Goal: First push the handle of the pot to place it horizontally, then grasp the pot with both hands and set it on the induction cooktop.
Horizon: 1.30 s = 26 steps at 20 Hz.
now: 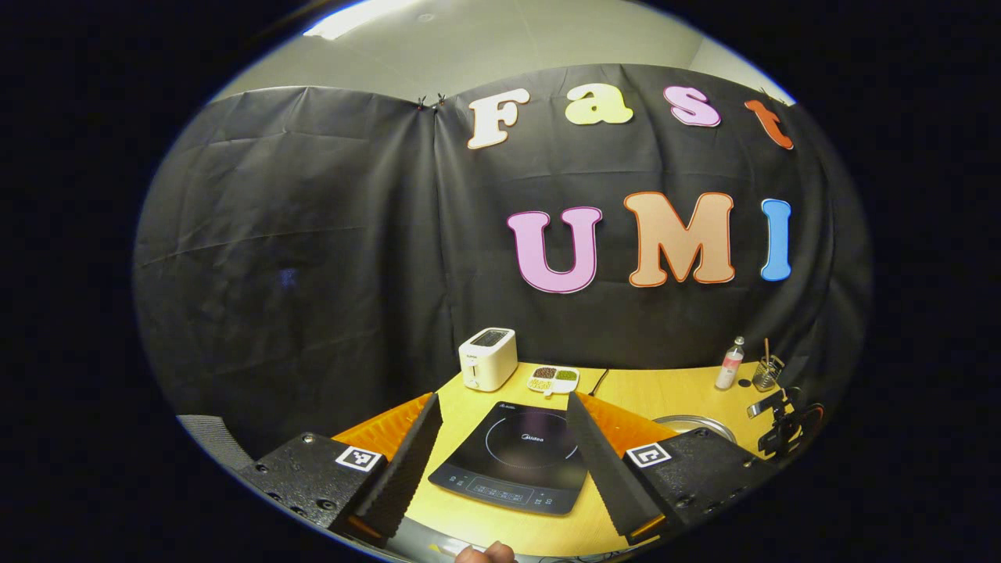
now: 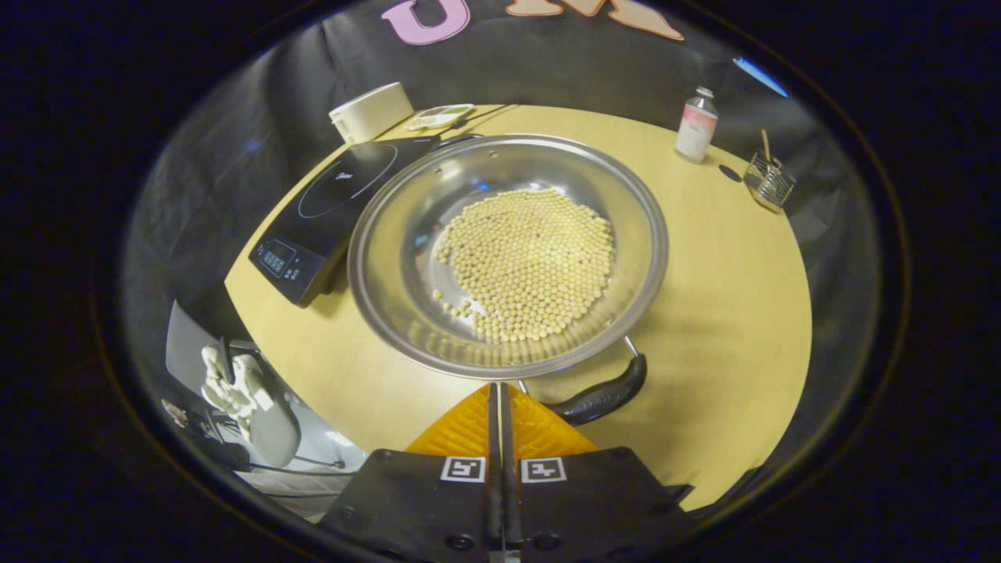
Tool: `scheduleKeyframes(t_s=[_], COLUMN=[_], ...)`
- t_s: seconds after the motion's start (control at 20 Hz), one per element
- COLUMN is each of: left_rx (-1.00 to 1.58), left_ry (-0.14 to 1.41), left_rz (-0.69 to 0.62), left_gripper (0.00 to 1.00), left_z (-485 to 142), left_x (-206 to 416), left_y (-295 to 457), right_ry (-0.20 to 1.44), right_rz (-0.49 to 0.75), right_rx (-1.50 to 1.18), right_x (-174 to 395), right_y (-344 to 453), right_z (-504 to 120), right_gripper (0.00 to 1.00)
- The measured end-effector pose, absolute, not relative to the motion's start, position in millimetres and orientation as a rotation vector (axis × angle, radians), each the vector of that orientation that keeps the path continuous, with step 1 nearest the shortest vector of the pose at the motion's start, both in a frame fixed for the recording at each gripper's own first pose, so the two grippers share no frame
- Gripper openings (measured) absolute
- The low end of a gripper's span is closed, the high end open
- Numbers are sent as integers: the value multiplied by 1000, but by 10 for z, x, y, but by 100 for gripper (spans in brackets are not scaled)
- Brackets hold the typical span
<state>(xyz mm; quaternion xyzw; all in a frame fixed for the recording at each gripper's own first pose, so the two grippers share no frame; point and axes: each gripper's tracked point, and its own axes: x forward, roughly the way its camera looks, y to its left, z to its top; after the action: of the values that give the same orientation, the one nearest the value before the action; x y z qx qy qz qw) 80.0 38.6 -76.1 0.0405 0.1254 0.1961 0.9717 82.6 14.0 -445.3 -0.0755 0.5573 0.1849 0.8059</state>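
Note:
A wide steel pot [image 2: 391, 234] holding pale round beans [image 2: 532, 262] stands on the yellow table, right beside the black induction cooktop [image 2: 336, 211]. Its black handle [image 2: 602, 395] sticks out from the near rim and slants toward the lower left. My right gripper [image 2: 499, 389] is shut with nothing in it; its tips are at the pot's near rim, just left of the handle. In the left gripper view, my left gripper [image 1: 500, 410] hangs open above the table's near edge, with the cooktop [image 1: 520, 457] between its fingers. The pot's rim [image 1: 696, 424] and the other gripper [image 1: 782, 426] show to the right.
At the back of the table stand a white toaster [image 1: 487, 358], a small divided dish [image 1: 554, 379], a bottle [image 2: 696, 125] and a wire holder [image 2: 770, 180]. A hand [image 1: 485, 554] shows at the near edge. The table's round edge drops off at the lower left.

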Motion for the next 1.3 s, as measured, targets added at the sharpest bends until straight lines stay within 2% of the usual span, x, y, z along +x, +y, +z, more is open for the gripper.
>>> scheduleKeyframes(t_s=[0.35,0.4,0.65,0.7,0.75,0.95,1.2,1.25,1.3], left_rx=[95,98,98,89,72,-38,-171,-194,-208], left_ry=[251,250,259,265,276,350,521,560,591], left_rz=[404,405,400,392,380,292,110,74,53], left_gripper=[98,98,98,98,100,98,97,97,96], left_z=[-740,-739,-791,-818,-862,-1251,-1995,-2137,-2250], left_x=[767,761,812,838,868,1077,1515,1599,1670], left_y=[356,351,300,271,233,35,-224,-264,-262], right_ry=[1180,1177,1170,1174,1174,1165,1184,1180,1152], right_rz=[330,321,281,274,267,205,125,105,85], right_rx=[-173,-175,-179,-176,-169,-169,-118,-114,-100], right_x=[1090,1121,1403,1428,1490,1726,1764,1742,1779], right_y=[-215,-254,-475,-523,-558,-766,-776,-779,-769], right_z=[-4455,-4451,-4459,-4475,-4474,-4475,-4437,-4381,-4331], right_gripper=[3,0,3,0,0,2,3,0,3])
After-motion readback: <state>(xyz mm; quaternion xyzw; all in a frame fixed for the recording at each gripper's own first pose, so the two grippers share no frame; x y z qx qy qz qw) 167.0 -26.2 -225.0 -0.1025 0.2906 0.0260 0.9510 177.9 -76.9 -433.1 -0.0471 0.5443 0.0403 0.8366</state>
